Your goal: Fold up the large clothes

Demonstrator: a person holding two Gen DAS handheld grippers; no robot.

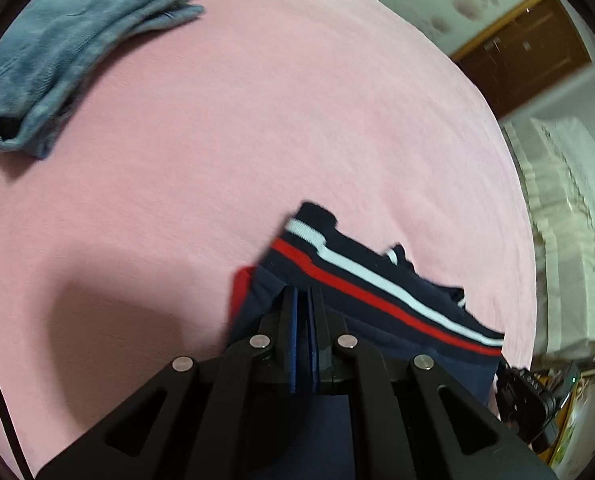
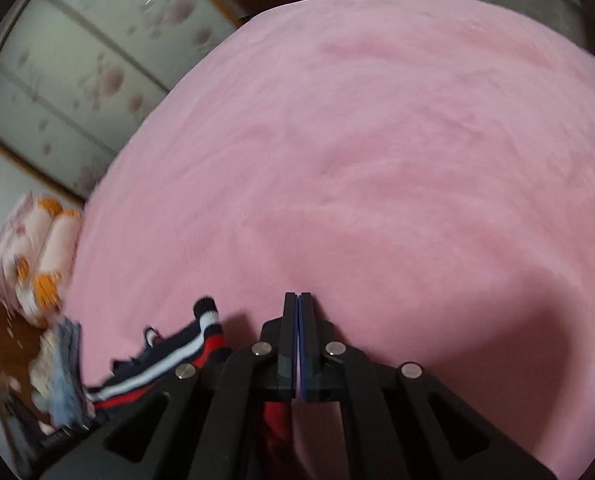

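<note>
Right now your left gripper (image 1: 304,294) has its jaws pressed together over the navy garment (image 1: 377,280) with red and white stripes, and navy cloth lies under the fingers; whether any fold is pinched between the pads you cannot tell. That garment lies on the pink blanket (image 1: 277,120), near its edge. Your right gripper (image 2: 298,298) is closed too, pads touching, nothing visibly between the tips, with the striped garment just to its left. A folded blue-grey garment (image 1: 65,48) lies well apart, far across the blanket
</note>
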